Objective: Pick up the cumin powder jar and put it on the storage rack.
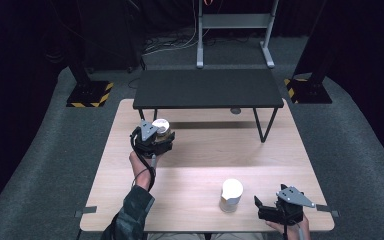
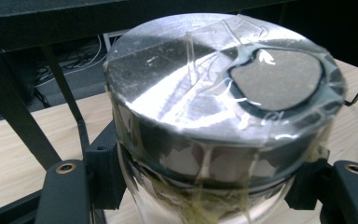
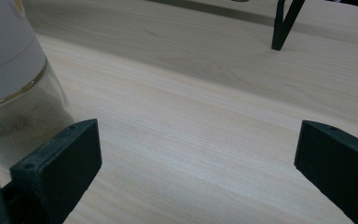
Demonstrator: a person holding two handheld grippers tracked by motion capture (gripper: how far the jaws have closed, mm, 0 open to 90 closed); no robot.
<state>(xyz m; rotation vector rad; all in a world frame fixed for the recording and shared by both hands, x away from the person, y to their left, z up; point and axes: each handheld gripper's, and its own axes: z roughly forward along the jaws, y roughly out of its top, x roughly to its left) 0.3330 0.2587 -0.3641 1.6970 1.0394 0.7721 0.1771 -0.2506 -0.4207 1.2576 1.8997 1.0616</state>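
A glass jar with a silver lid (image 2: 191,79), wrapped in clear film, sits between the jaws of my left gripper (image 2: 205,186), which is shut on its body just under the lid. From above, that gripper (image 1: 159,139) holds the jar (image 1: 161,123) at the table's back left, by the black bench's leg. A second jar with a white lid (image 1: 231,194) stands at the front middle of the table. My right gripper (image 1: 265,208) rests just right of it near the front edge. Its jaws stand wide open around bare wood (image 3: 196,158), with the white-lidded jar (image 3: 9,79) beside its left jaw.
A low black bench (image 1: 208,88) stands across the back of the wooden table (image 1: 205,160); one thin leg (image 3: 283,23) reaches down at the right. Grey carpet surrounds the table, with a metal stand (image 1: 234,30) and dark posts behind.
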